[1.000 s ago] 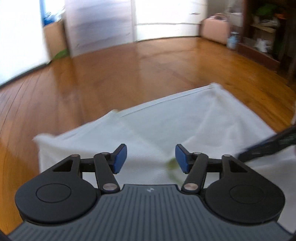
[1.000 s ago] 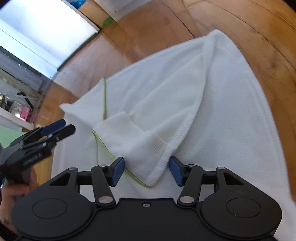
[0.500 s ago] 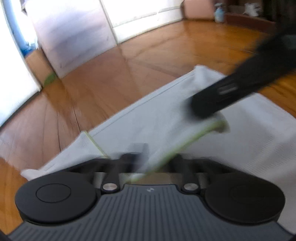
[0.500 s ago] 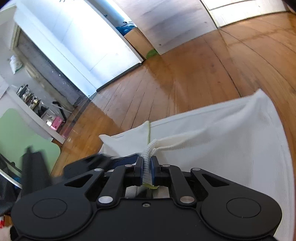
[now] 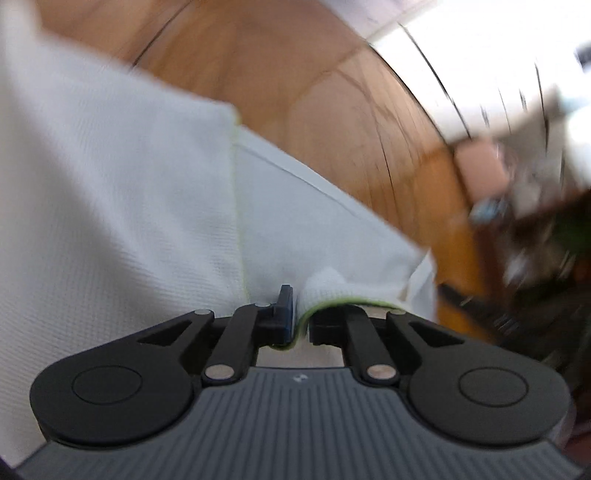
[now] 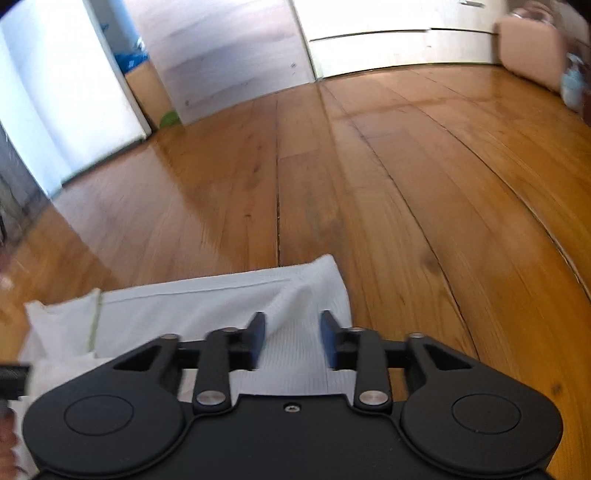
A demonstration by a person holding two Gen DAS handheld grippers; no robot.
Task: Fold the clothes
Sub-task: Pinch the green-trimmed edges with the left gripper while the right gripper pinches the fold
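Observation:
A white knit garment [image 5: 122, 192] with a thin green seam lies on the wooden floor. In the left wrist view my left gripper [image 5: 301, 317] is shut on a green-edged fold of the garment, which bunches up between the blue pads. The view is blurred by motion. In the right wrist view the same white garment [image 6: 221, 299] lies just ahead of my right gripper [image 6: 290, 339]. That gripper is open, its fingers spread over the cloth with nothing between them. The tip of the other gripper shows at the left edge.
Wooden floorboards [image 6: 369, 184] stretch ahead. White cabinets [image 6: 388, 33] line the far wall, with a cardboard box [image 6: 147, 88] at the left. A pink case [image 6: 532, 51] and a dark shelf [image 5: 546, 229] stand at the right.
My right gripper has let go of the white fold and opened. My left gripper now holds the green-edged fold and has swung round with it; the garment is folded narrower.

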